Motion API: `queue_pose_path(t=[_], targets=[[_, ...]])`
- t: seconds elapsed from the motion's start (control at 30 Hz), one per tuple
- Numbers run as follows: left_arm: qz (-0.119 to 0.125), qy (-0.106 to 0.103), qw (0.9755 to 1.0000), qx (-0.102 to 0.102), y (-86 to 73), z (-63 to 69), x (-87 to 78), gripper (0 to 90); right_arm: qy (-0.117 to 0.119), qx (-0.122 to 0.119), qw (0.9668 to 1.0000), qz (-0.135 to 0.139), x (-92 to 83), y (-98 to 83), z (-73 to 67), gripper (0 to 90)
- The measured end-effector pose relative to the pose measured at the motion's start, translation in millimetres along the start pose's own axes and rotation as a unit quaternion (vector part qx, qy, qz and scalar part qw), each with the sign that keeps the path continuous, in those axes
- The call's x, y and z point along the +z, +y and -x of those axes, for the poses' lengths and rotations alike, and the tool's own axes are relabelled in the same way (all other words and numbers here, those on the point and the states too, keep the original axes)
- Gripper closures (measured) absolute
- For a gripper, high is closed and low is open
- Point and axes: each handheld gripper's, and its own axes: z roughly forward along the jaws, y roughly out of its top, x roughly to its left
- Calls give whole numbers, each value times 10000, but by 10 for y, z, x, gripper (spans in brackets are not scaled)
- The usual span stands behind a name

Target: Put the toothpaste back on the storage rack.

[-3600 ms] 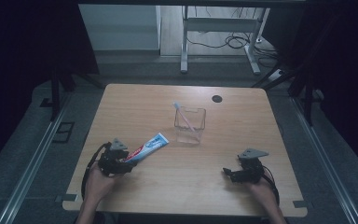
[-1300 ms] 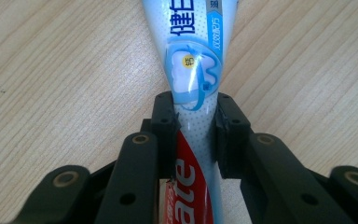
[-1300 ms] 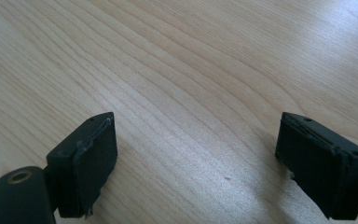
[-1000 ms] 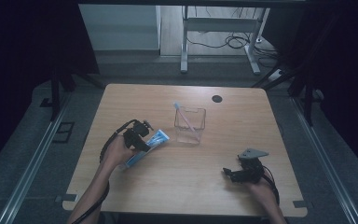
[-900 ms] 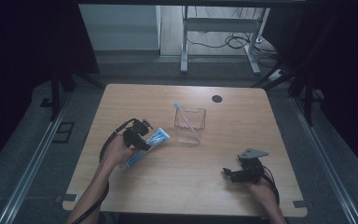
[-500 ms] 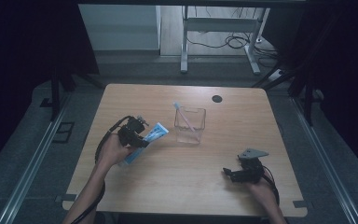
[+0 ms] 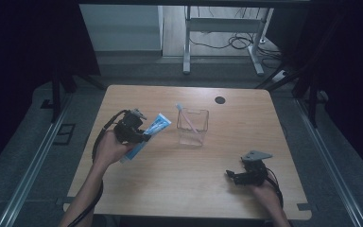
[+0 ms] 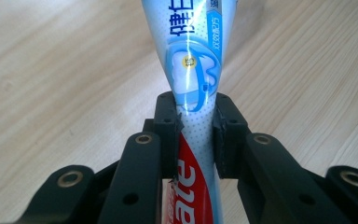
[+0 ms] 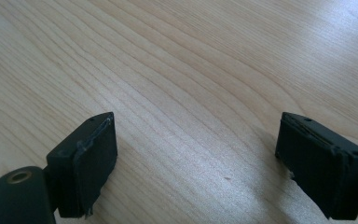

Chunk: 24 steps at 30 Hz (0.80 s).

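At the left of the high view we note the left gripper, held in the person's left hand over the left-centre of the wooden table. Its jaws are clamped on a toothpaste tube, which runs diagonally from lower left to upper right, its flat blue end pointing toward the middle of the frame. In the left gripper view we confirm the grip: both black pads press the toothpaste tube at its waist, where the blue-and-white print meets the red lettering, and the tube extends up out of the top of that frame above bare wood grain. We judge the tube to be clear of the tabletop, though the high view is too dim and small for us to be certain. Just right of the tube's tip, at centre frame, stands a clear container with a pale toothbrush leaning in it, its head up and to the left. Further back, toward upper centre-right, a small dark disc lies on the table. At lower right, the right gripper rests low near the table's front edge; in the right gripper view its jaws stand wide apart over bare wood with nothing between them.
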Motion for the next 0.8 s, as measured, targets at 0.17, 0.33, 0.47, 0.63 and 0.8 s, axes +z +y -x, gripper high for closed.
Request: queue_pose_path(t=[0.17,0.33,0.47,0.63,0.8], targets=[[203,-6,9998,32,82,26,-80,747,-8,-1,10000,0,0,0,0,124],[365,-24,9993,74,187,56,-127,747,-1,-5,10000,4,0,0,0,124],[481,-1,9988,124,287,74,-159,747,-2,-14,10000,10,1,0,2,124],[578,41,9982,183,418,107,-166,747,0,-6,10000,13,1,0,1,124],[650,42,9976,249,541,132,-126,747,2,-6,10000,14,1,0,0,124]])
